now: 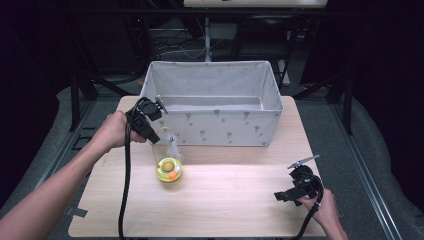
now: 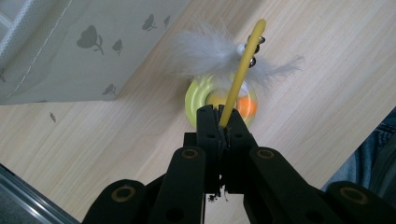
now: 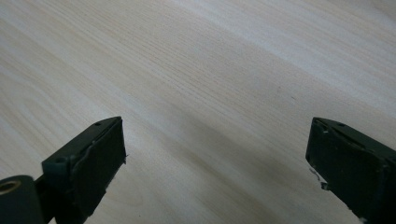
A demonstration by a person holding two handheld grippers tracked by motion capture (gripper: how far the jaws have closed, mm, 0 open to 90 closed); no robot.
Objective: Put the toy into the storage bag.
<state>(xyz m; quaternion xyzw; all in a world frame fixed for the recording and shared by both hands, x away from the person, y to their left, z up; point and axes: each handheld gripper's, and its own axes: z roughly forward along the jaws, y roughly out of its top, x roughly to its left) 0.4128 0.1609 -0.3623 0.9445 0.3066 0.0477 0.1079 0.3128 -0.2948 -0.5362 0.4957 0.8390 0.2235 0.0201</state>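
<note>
Yellow wand (image 2: pixel 238 81) pinched, left gripper (image 2: pixel 219 119)

Pale wooden table (image 1: pixel 240 200) under bright light from above, standing on grey floor (image 1: pixel 345 150). Dark surroundings on both sides. Black metal frame legs (image 1: pixel 75 100) and tangled cables (image 1: pixel 185 47) behind. Edge of a light-coloured board (image 1: pixel 255 3) at the top.

One grey fabric storage box printed with small flowers (image 1: pixel 215 107) stands at twelve o'clock on one pale wooden table (image 1: pixel 240 200). One round yellow-green plastic toy with a feathered yellow wand (image 1: pixel 169 169) lies at nine o'clock. Two black handheld grippers (image 1: pixel 147 120) (image 1: pixel 295 187).
</note>
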